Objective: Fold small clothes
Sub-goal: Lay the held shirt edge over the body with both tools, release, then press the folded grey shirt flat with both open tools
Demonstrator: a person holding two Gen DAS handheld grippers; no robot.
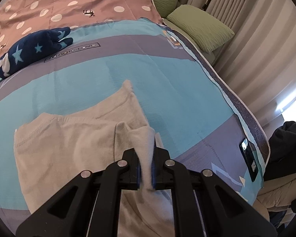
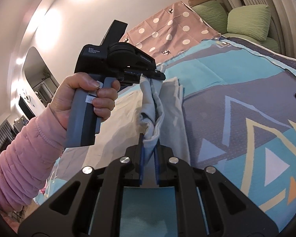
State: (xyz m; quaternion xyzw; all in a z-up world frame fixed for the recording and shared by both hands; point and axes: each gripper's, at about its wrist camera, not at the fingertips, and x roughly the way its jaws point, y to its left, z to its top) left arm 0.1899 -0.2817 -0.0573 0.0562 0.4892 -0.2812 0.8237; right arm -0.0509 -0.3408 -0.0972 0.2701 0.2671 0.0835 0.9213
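**Both grippers clamped on the pale garment over the bed**

A small light grey garment (image 1: 69,138) lies spread on the bed, on a quilt (image 1: 187,98) of turquoise and grey-blue blocks. Most of the cloth rests flat on the quilt, its ribbed edge facing the far side, while one part is lifted off the surface.

The left gripper (image 1: 146,169) points steeply down at the bed, its blue-padded jaws closed on a raised fold of the garment; the cloth bunches up between the pads and falls away to the flat part. In the right wrist view the person's left hand (image 2: 84,100), in a pink sleeve (image 2: 19,158), grips the grey handle of that tool.

The right gripper (image 2: 149,164) is likewise pinched on a bunch of the same pale cloth, which stretches from its pads up to the left gripper's tip, so the fabric hangs taut between the two.

Farther up the bed sits a dark blue bundle with light stars (image 1: 31,51), well apart from the garment, on the edge of a brown polka-dot cover (image 1: 79,4). Green pillows (image 1: 203,27) lie by the curtains, and a dark phone (image 1: 248,158) rests near the quilt's edge.
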